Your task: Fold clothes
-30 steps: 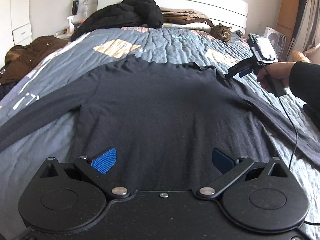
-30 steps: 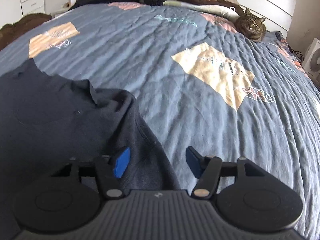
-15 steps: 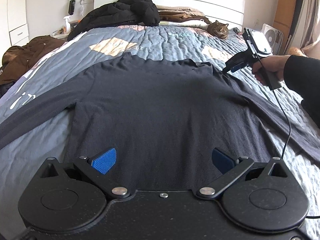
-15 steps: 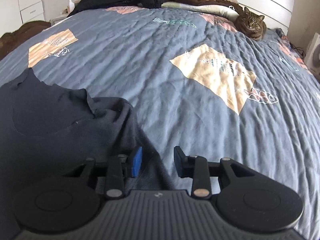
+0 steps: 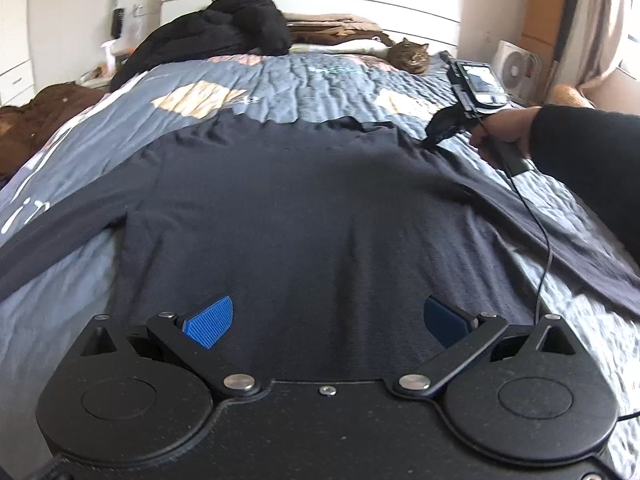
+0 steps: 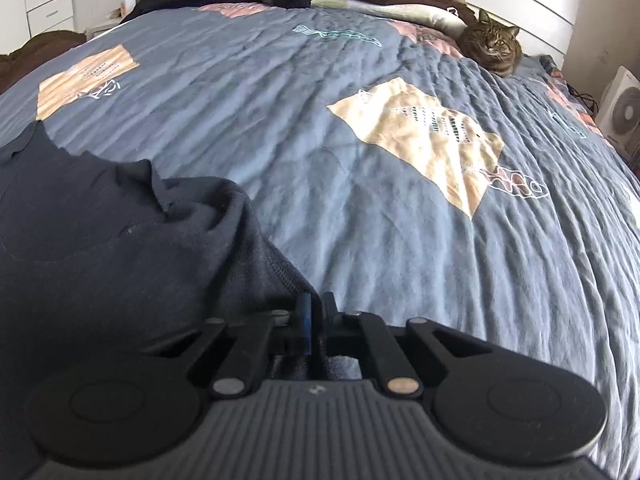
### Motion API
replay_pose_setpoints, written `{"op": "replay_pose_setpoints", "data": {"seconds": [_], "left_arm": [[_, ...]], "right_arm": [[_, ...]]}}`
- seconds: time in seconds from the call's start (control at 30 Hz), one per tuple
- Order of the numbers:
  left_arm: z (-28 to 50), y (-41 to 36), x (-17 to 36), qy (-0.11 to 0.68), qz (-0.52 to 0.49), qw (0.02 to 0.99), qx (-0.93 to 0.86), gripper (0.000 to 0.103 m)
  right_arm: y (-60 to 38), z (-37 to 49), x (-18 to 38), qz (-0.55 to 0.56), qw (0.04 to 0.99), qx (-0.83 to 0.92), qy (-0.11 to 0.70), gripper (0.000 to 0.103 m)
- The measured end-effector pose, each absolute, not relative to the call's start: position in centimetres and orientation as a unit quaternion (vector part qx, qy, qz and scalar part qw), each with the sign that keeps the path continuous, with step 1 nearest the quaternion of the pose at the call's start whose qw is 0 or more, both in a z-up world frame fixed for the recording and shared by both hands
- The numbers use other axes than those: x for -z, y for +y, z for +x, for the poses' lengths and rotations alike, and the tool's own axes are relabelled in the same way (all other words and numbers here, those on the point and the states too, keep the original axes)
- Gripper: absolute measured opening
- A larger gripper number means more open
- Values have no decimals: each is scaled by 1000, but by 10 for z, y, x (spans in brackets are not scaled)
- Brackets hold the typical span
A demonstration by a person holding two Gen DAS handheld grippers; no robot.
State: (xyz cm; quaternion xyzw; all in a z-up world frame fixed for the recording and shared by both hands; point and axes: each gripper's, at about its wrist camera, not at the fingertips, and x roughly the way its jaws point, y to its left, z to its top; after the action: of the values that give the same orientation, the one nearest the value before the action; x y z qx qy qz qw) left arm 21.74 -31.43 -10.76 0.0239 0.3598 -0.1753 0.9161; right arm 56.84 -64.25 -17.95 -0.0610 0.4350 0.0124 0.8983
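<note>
A dark navy long-sleeved sweater lies flat on the blue quilt, sleeves spread to both sides. My left gripper hovers open over its lower hem with only flat cloth below the blue pads. My right gripper is at the sweater's right shoulder. Its jaws are closing to a tight pinch, and the pads press on the shoulder seam fabric, which bunches up. In the left wrist view that right gripper is held by a hand in a dark sleeve.
A tabby cat lies at the head of the bed on the right. A black jacket pile and folded brown clothes sit by the headboard. A brown garment lies off the left side. A white fan stands right.
The right gripper's jaws went from wide open to shut on the sweater's shoulder edge, and the cloth there has gathered into a fold. The left gripper stayed open above the hem.
</note>
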Motion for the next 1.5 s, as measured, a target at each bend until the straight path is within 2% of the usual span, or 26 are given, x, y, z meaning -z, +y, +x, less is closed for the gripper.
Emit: {"op": "replay_pose_setpoints", "data": {"seconds": [0.17,0.23,0.33,0.53,0.7,0.93,1.0,1.03,1.1,1.5], "left_arm": [[218,-315,111,364,24,915,171,103],[219,-314,111,365,21,916,168,103],[219,-314,112,365,22,916,167,103],[217,-317,110,364,29,915,172,103],[214,-318,106,356,27,918,172,103],[216,-319,109,361,33,916,171,103],[218,-319,111,364,34,915,169,103],[218,-320,112,364,35,916,167,103],[218,-319,111,363,35,916,167,103],[216,-320,111,360,40,917,165,103]], "right_arm": [[-655,567,170,-35,914,9,403,3],[-658,569,170,-43,918,32,394,0],[-664,572,179,-40,912,45,407,0],[-655,554,160,-20,927,-14,374,6],[-641,555,166,-69,907,-33,413,31],[-638,560,187,-86,893,-29,441,40],[-640,559,190,-81,896,-25,435,37],[-642,559,190,-72,900,-16,430,32],[-646,560,191,-55,904,1,424,0],[-663,560,191,-54,912,86,398,0]]}}
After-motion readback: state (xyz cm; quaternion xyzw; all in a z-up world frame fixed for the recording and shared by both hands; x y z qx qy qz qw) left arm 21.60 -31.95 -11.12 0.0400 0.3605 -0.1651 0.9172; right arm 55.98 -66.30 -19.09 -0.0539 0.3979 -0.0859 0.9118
